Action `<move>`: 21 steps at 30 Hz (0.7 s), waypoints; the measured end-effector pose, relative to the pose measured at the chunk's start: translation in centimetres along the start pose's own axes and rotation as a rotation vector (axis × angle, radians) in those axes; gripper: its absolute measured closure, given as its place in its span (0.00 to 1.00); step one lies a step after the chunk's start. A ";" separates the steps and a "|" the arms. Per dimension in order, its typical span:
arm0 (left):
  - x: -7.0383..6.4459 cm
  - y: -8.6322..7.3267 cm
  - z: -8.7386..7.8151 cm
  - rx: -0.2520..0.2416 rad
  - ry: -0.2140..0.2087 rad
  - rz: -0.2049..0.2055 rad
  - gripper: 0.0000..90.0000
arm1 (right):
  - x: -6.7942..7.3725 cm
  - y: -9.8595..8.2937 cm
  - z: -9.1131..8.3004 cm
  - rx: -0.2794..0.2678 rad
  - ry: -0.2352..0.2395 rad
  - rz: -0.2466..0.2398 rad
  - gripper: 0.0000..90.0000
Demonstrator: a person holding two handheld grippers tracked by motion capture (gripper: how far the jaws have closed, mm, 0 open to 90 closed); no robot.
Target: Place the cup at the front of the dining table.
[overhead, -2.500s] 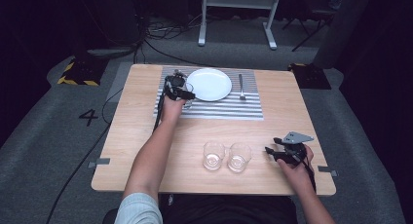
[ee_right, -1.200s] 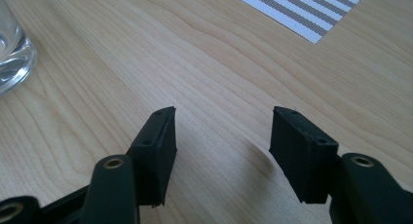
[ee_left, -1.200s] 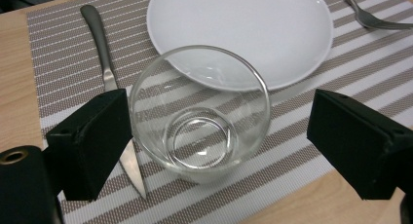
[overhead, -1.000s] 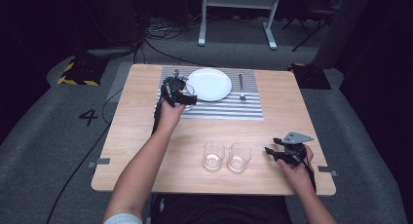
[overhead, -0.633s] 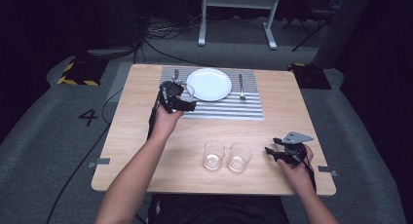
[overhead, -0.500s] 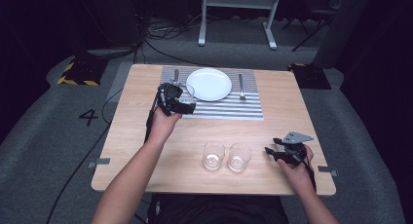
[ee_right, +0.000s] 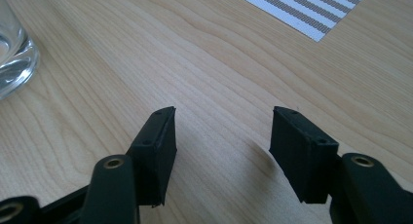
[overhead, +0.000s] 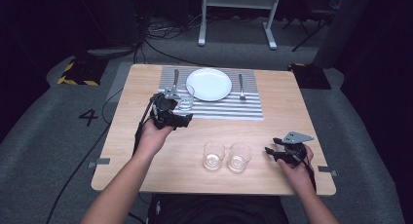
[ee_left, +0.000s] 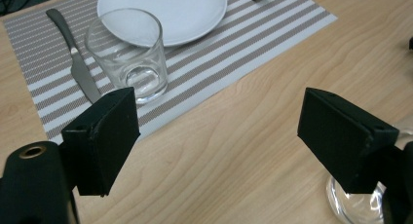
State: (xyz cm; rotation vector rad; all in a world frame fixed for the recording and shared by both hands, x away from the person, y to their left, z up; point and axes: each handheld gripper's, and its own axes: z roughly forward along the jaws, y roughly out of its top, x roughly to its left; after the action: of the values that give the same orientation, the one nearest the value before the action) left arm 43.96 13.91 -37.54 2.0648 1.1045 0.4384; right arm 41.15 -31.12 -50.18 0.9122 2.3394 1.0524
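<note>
A clear glass (overhead: 185, 97) (ee_left: 127, 53) stands on the striped placemat (overhead: 243, 107) (ee_left: 253, 44), left of the white plate (overhead: 209, 84) (ee_left: 165, 9) and beside the knife (overhead: 175, 80) (ee_left: 73, 53). My left gripper (overhead: 186, 118) (ee_left: 219, 131) hovers just off the mat's near edge, open wide, with nothing between its jaws. Two more glasses (overhead: 213, 155) (overhead: 238, 157) stand side by side near the front of the table. My right gripper (overhead: 271, 153) (ee_right: 221, 141) rests low to the right of them, open and empty, with one glass (ee_right: 12, 53) at its left.
A fork (overhead: 241, 85) lies on the mat to the right of the plate. The wooden table (overhead: 302, 107) has bare room at its right and left sides. A glass base (ee_left: 355, 209) sits behind the left gripper's right jaw.
My left gripper has drawn back from the glass on the mat toward the person, leaving the glass standing there. The right gripper has not moved.
</note>
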 end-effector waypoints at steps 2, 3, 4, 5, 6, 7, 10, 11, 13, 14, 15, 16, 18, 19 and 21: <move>0.2 -0.4 -0.2 0.006 -0.012 0.022 0.17 | 0.0 0.0 0.0 -0.002 -0.004 -0.006 0.48; 0.2 -0.7 -0.2 0.009 -0.009 0.027 0.17 | 0.0 0.0 0.0 -0.002 -0.005 -0.002 0.48; 0.3 -0.9 -0.4 0.028 -0.011 0.048 0.17 | 0.0 0.0 0.0 -0.001 -0.002 0.000 0.48; 0.4 -1.1 -0.5 0.029 -0.007 0.062 0.17 | 0.0 0.0 0.0 0.001 -0.001 -0.001 0.48; 0.4 -1.4 -0.7 0.036 -0.014 0.061 0.17 | 0.0 0.0 0.0 0.001 -0.001 -0.002 0.48; 0.4 -1.5 -0.8 0.033 -0.004 0.068 0.17 | 0.0 0.0 0.0 0.001 -0.001 -0.001 0.48; 0.5 -2.0 -1.2 0.037 0.000 0.089 0.17 | 0.0 0.0 0.0 0.002 -0.001 -0.006 0.48; 0.5 -2.2 -1.4 0.036 -0.003 0.096 0.17 | 0.1 0.0 0.0 -0.003 -0.004 0.001 0.48; 0.6 -2.8 -1.7 0.049 -0.009 0.105 0.17 | 0.0 0.0 0.0 0.000 -0.005 -0.012 0.48; 0.6 -2.8 -1.7 0.049 -0.009 0.105 0.17 | 0.0 0.0 0.0 0.000 -0.005 -0.012 0.48; 0.6 -3.0 -1.8 0.053 -0.004 0.114 0.17 | 0.0 0.0 0.0 -0.002 -0.006 -0.015 0.48; 0.7 -3.2 -2.0 0.059 0.001 0.119 0.17 | 0.0 0.0 0.0 -0.002 -0.006 -0.015 0.48; 0.9 -3.8 -2.3 0.069 -0.003 0.144 0.17 | 0.1 0.0 0.0 -0.004 -0.010 -0.016 0.48; 1.0 -4.0 -2.4 0.064 -0.010 0.143 0.17 | 0.2 0.0 0.0 -0.006 -0.010 -0.016 0.48; 1.3 -4.5 -2.6 0.059 -0.032 0.147 0.17 | 0.1 0.0 0.0 -0.004 -0.010 -0.015 0.48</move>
State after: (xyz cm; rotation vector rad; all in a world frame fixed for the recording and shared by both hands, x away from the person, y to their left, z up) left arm 40.63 17.76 -39.19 2.2068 0.9610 0.4481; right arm 41.05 -31.05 -50.19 0.8949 2.3316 1.0443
